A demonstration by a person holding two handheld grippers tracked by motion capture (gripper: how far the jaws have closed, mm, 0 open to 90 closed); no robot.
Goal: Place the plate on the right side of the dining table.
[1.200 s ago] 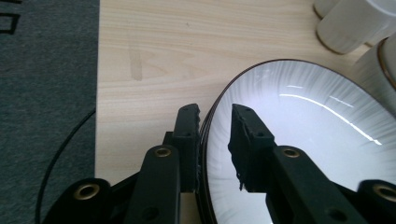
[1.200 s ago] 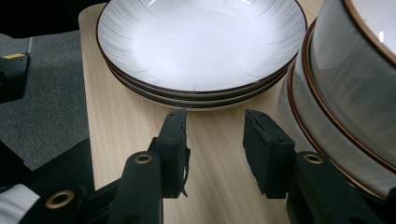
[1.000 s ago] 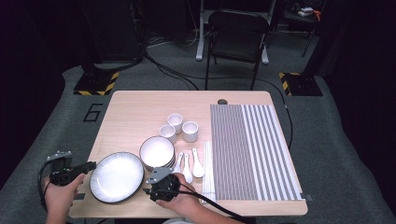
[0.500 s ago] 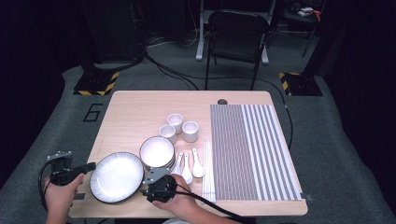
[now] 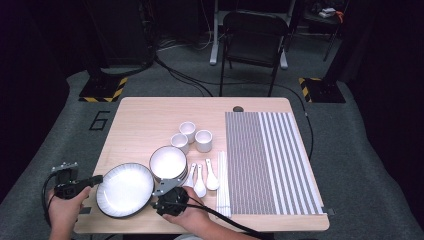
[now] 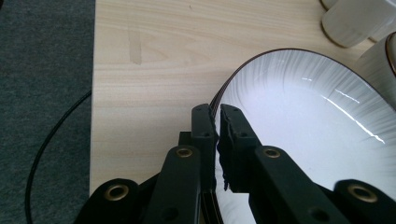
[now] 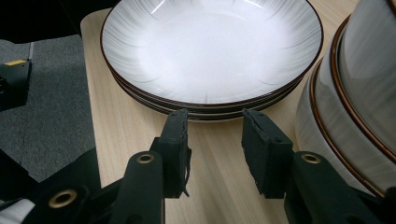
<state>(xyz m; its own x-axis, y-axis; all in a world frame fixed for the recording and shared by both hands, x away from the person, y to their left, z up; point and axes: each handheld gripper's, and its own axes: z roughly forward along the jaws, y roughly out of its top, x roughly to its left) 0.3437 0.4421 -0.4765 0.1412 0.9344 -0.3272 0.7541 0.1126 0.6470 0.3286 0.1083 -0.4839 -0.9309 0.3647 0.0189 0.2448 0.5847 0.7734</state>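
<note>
A stack of white plates with dark rims (image 5: 125,190) lies at the table's front left. My left gripper (image 5: 99,178) reaches in from the left. Its jaws are shut on the near rim of the top plate (image 6: 317,121), one finger (image 6: 203,126) outside the rim and the other on the plate's inner face. My right gripper (image 5: 154,197) points at the stack from the right. In the right gripper view its jaws (image 7: 215,126) stand apart just short of the plates' edge (image 7: 210,51). They have just been closing a little, with nothing between them.
Stacked white bowls (image 5: 168,162) stand right beside the plates and close to my right gripper. Behind them are three small white cups (image 5: 187,131). White spoons (image 5: 200,177) and white sticks (image 5: 222,180) lie beside a striped mat (image 5: 270,160) on the right half.
</note>
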